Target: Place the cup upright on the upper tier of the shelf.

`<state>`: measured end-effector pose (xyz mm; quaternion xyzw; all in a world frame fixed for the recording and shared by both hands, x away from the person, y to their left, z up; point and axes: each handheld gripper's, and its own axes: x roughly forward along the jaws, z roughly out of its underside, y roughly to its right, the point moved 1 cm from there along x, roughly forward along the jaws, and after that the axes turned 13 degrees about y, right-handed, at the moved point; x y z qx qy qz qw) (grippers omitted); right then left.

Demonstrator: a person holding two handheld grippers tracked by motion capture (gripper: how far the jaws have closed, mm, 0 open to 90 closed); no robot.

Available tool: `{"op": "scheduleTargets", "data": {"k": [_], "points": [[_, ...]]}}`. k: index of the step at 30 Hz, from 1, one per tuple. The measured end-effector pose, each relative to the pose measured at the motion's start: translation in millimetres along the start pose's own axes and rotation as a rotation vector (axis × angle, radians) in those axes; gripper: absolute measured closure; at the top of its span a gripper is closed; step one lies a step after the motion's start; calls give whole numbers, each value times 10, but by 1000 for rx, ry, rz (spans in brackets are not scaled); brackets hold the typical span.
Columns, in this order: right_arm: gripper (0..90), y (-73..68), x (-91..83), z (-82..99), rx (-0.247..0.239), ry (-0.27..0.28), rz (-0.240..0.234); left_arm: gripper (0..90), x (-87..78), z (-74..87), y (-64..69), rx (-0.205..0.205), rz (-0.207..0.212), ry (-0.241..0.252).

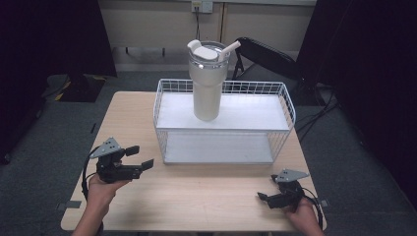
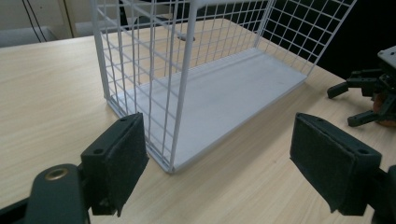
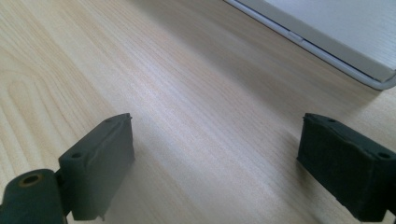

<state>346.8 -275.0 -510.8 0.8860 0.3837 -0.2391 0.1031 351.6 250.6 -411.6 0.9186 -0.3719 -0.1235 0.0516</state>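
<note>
So the left gripper sits over the near-left part of the wooden table, jaws spread wide with nothing between them, aimed toward the rack's left end. Plenty of bare wood around it, and the table's left edge is well apart from it. In the left gripper view the pads frame the near-left corner post of the white wire rack, close but not touching.

The rack itself takes up the far middle of the table, two levels, with wire walls at the ends and back and an open front. The lower shelf is bare. On the upper shelf stands a cream tumbler, upright, left of centre, with a lid and a straw tilted to the right; can't really tell whether the lid flap is shut.

The right gripper is at the near-right corner, near the table's front edge, jaws also wide apart and holding nothing, over open wood in front of the rack's right end.
</note>
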Motion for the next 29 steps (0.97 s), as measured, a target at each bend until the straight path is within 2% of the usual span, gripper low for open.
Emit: {"op": "scheduleTargets", "data": {"k": [4,6,11,13,20,22,23,27,29], "points": [[99,0,0,0,0,0,0,186,1,171,-32,-17,-6,-22],[99,0,0,0,0,0,0,188,2,202,-32,-25,-4,-20],[99,0,0,0,0,0,0,191,26,347,-35,-23,-6,-42],[99,0,0,0,0,0,0,193,42,407,-37,-35,-1,-51],[99,0,0,0,0,0,0,195,118,608,-16,-38,13,-103],[99,0,0,0,0,0,0,193,145,665,-8,-21,8,-132],[99,0,0,0,0,0,0,193,168,736,-5,-26,14,-150],[99,0,0,0,0,0,0,195,211,818,4,-24,12,-189],[99,-1,0,0,0,0,-1,195,228,841,18,4,5,-204]]}}
